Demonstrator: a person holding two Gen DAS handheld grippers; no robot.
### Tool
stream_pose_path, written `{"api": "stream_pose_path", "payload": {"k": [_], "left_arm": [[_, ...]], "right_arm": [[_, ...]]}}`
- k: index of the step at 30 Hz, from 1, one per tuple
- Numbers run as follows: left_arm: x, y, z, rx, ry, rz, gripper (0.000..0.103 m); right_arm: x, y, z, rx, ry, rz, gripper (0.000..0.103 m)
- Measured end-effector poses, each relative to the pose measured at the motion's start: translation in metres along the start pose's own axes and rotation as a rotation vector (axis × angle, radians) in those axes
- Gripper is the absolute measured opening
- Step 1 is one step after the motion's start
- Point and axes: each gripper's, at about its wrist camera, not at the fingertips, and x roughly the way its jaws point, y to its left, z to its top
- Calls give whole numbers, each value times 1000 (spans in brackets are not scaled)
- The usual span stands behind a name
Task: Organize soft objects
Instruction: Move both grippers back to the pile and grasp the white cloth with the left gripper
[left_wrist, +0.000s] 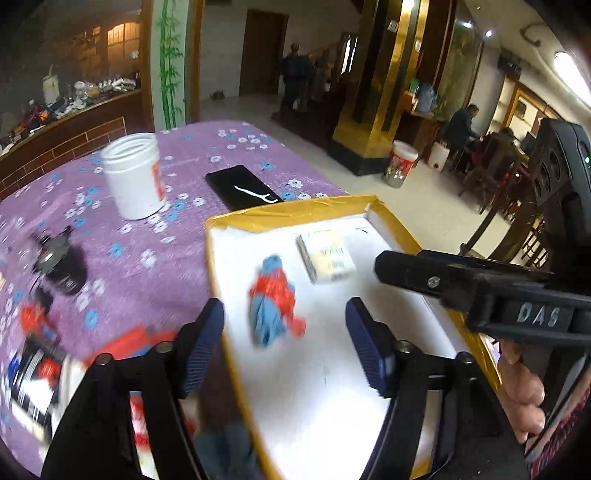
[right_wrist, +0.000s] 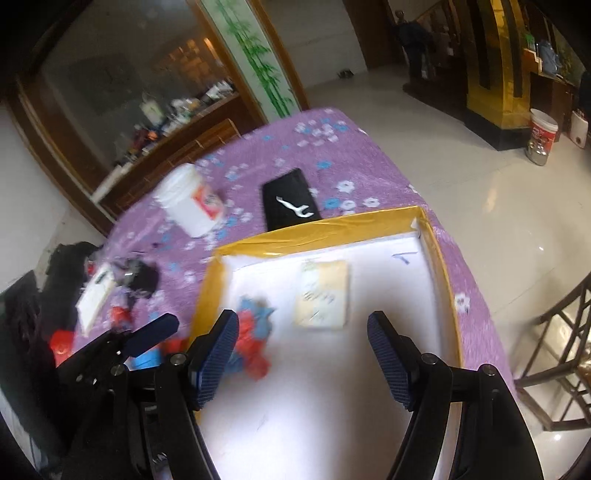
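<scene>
A shallow box (left_wrist: 295, 212) (right_wrist: 325, 225) with yellow taped rim and white floor lies on the purple flowered tablecloth. In it lie a crumpled red and blue cloth (left_wrist: 275, 299) (right_wrist: 251, 332) and a pale tissue pack (left_wrist: 327, 258) (right_wrist: 323, 293). My left gripper (left_wrist: 288, 343) is open and empty, just above the box in front of the cloth. My right gripper (right_wrist: 303, 358) is open and empty over the box, and its black body shows in the left wrist view (left_wrist: 461, 284). More red and blue items (left_wrist: 37, 321) (right_wrist: 122, 317) lie blurred on the table to the left.
A white open jar (left_wrist: 135, 175) (right_wrist: 192, 201), a black phone with a white floss pick (left_wrist: 243, 188) (right_wrist: 291, 203) and a small black pouch (left_wrist: 62, 266) (right_wrist: 140, 277) sit on the table. Wooden chairs (right_wrist: 557, 350) stand at the right.
</scene>
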Motion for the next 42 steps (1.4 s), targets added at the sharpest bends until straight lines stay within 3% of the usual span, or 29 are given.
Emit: {"api": "stream_pose_path", "payload": {"k": [7, 9, 11, 13, 20, 23, 27, 33, 39, 40, 42], "left_arm": [[-57, 33, -68, -41, -12, -24, 70], [-77, 45, -93, -40, -43, 28, 70], [-94, 60, -115, -50, -62, 62, 79], [-110, 80, -137, -87, -76, 107, 81], [-129, 128, -187, -139, -32, 186, 82], [-126, 147, -195, -177, -8, 153, 82], [-120, 166, -191, -211, 18, 187, 82], [-129, 194, -188, -256, -17, 211, 82], [-102, 202, -186, -282, 54, 254, 81], [-101, 201, -185, -282, 60, 263, 75], [-92, 202, -183, -307, 92, 271, 47]], "right_arm": [[-37, 36, -57, -69, -52, 139, 74], [-39, 51, -74, -105, -47, 163, 74], [-40, 62, -87, -133, -42, 190, 74], [-40, 79, -103, -184, -30, 205, 74], [-27, 134, -151, -312, 30, 258, 74], [-13, 154, -166, -371, 83, 256, 74], [-4, 171, -177, -427, 106, 264, 74], [-4, 175, -186, -464, 102, 262, 74], [-1, 171, -186, -449, 108, 278, 74], [-1, 171, -186, -448, 108, 278, 74], [-2, 170, -187, -450, 103, 276, 74]]}}
